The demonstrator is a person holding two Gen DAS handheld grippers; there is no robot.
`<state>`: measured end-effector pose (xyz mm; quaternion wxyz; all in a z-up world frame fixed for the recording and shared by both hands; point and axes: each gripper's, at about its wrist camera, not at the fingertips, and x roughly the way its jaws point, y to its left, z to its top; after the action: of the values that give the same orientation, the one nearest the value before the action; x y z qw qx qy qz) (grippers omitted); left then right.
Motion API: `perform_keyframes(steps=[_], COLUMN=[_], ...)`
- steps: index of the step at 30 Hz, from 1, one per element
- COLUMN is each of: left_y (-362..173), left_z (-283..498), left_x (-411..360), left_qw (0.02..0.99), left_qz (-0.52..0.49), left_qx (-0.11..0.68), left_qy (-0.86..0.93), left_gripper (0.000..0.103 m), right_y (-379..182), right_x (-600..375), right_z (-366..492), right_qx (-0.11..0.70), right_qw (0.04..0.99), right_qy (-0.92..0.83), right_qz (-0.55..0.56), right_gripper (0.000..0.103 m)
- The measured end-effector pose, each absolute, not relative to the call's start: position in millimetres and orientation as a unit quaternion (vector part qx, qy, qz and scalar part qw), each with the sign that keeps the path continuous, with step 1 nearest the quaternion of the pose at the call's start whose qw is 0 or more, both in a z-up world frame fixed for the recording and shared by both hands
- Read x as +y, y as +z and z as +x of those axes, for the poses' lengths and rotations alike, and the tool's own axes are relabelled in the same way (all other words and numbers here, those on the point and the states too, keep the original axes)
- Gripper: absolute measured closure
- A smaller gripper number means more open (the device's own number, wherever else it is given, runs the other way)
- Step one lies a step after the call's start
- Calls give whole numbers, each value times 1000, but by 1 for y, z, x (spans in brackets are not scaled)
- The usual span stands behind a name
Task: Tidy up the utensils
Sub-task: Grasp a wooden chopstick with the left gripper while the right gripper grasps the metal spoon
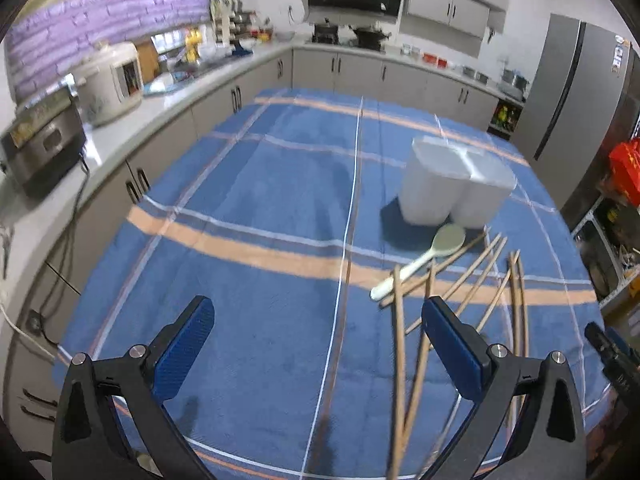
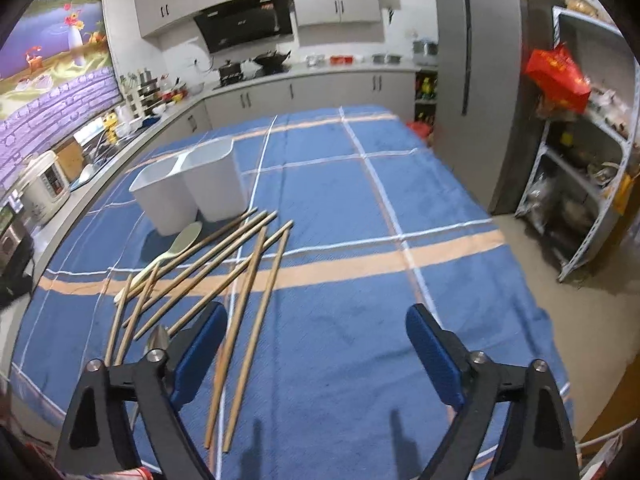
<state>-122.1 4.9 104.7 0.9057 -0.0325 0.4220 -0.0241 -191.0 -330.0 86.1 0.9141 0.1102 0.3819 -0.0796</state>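
Several wooden chopsticks (image 1: 478, 276) (image 2: 248, 276) lie scattered on the blue plaid tablecloth (image 1: 256, 216) (image 2: 360, 184). A pale green spoon (image 1: 424, 258) (image 2: 176, 248) lies among them, just in front of a white two-compartment holder (image 1: 452, 182) (image 2: 192, 190). My left gripper (image 1: 318, 320) is open and empty, low over the cloth, left of the chopsticks. My right gripper (image 2: 316, 328) is open and empty, with two chopsticks lying by its left finger.
A kitchen counter (image 1: 132, 112) with a rice cooker (image 1: 110, 82) and a small oven (image 1: 44, 136) runs along the left. A grey fridge (image 2: 472, 80) and a metal shelf rack (image 2: 580, 168) stand to the right. The table edge drops to the floor at the right.
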Motion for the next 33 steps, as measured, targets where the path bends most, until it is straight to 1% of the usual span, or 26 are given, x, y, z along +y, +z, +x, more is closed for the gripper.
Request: perform_keyframes(steps=[1,2,3,4,5,6,11,13,16,23,26,27,28,29,30,31,32,33], left_y=[95,89,81,76,69,63,49,43,29,20,20,20,20,19,19,19,19,21], left_z=[-119,-116,-113,-111,-106,-102,-86,-78,-66,-49,-44,-43,-42,-42,-42,-43,-43,-45], left_x=[4,2,-1,-2,-6,-9,-22,-26,-32,-42,-47,-48,-50,-50,-50,-49,-48,-47], left_qw=[900,895,889,885,877,870,857,849,833,824,824,825,825,825,825,825,826,827], left_qz=[-33,-32,-31,-30,-32,-37,-48,-52,-60,-56,-49,-44,-40,-37,-36,-40,-44,-47], left_qx=[433,442,454,461,473,484,496,506,529,540,540,540,540,541,542,541,540,538], left_qy=[-35,-43,-54,-61,-75,-88,-132,-144,-153,-164,-164,-163,-161,-158,-157,-158,-156,-154], left_gripper=[8,12,20,23,29,32,34,45,55,56,62,66,81,90,92,93,93,96], right_y=[83,79,75,71,68,63,49,42,35,15,11,12,13,12,11,10,9,8], right_x=[-329,-328,-326,-324,-321,-318,-297,-280,-257,-226,-222,-221,-222,-221,-223,-224,-225,-225], right_z=[-189,-185,-181,-177,-172,-168,-146,-133,-121,-97,-92,-90,-90,-88,-87,-87,-87,-88], right_qx=[388,399,409,418,426,435,457,469,479,502,504,504,504,505,508,511,513,514], right_qw=[911,907,902,898,893,888,861,847,838,827,825,825,824,823,821,817,814,810], right_qy=[-72,-60,-49,-40,-31,-15,98,145,176,198,201,203,204,205,207,211,214,220], right_qz=[116,123,129,134,138,148,202,206,191,156,156,157,158,158,159,163,167,174], right_gripper=[14,18,22,24,29,35,46,48,48,53,59,60,62,70,79,84,92,95])
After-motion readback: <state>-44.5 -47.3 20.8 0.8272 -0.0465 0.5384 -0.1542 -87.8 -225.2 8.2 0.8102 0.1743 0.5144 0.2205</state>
